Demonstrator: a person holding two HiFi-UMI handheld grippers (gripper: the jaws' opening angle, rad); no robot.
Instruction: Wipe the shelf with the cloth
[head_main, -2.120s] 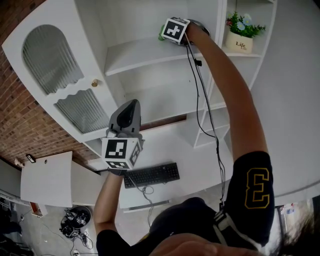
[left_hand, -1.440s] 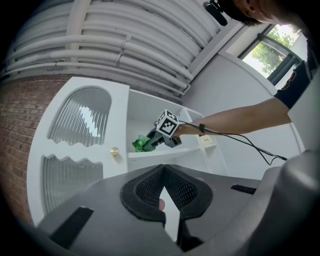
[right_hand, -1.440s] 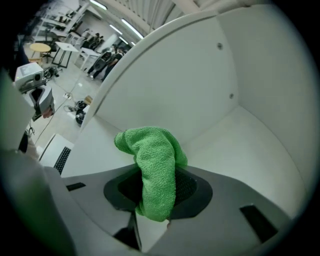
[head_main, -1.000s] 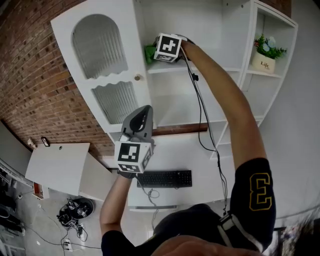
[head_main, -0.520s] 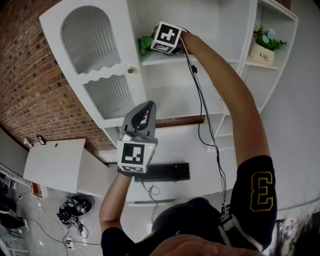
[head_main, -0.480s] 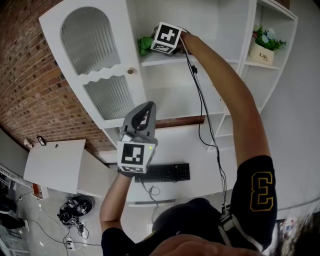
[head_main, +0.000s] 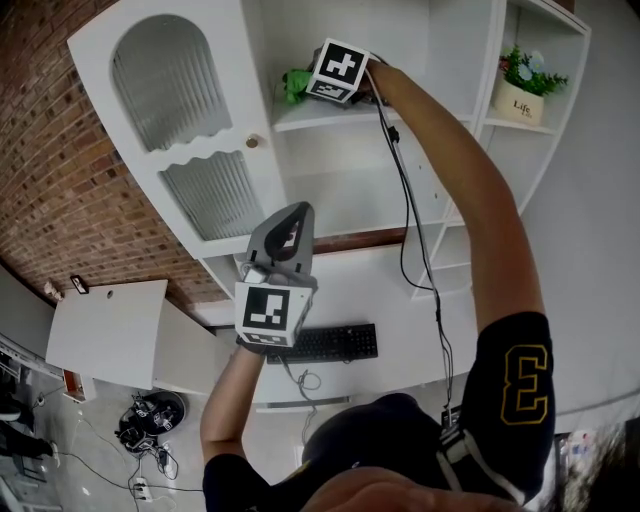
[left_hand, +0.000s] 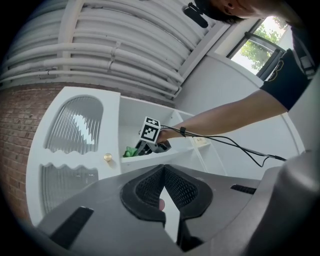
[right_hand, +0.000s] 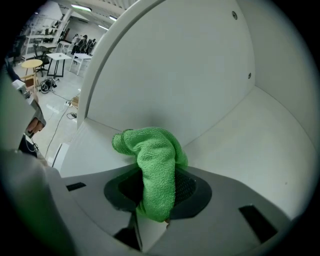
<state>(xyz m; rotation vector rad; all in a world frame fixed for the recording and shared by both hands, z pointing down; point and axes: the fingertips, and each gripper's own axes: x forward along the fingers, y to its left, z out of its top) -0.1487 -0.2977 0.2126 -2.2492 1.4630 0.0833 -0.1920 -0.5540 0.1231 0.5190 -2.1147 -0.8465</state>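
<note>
A green cloth (head_main: 293, 84) lies bunched on the white upper shelf (head_main: 345, 112) near the shelf's left end, against the back wall. My right gripper (head_main: 308, 88) reaches up to it and is shut on the cloth (right_hand: 152, 155), which hangs out between the pads (right_hand: 186, 189). The shelf board (right_hand: 260, 145) spreads white to the right of the jaws. My left gripper (head_main: 291, 222) hangs in the air below, in front of the desk, shut and empty. From the left gripper view (left_hand: 163, 170) the cloth (left_hand: 131, 151) and the right gripper (left_hand: 145, 148) show far off.
A cabinet door (head_main: 170, 110) with ribbed glass and a brass knob (head_main: 251, 141) stands open left of the shelf. A potted plant (head_main: 523, 85) sits in the right compartment. A black keyboard (head_main: 320, 343) lies on the desk (head_main: 380, 290). A cable (head_main: 405, 200) hangs from the right gripper.
My right gripper has slid the cloth leftward along the shelf, from near the right partition to near the left end. The left gripper has stayed about where it was, still shut.
</note>
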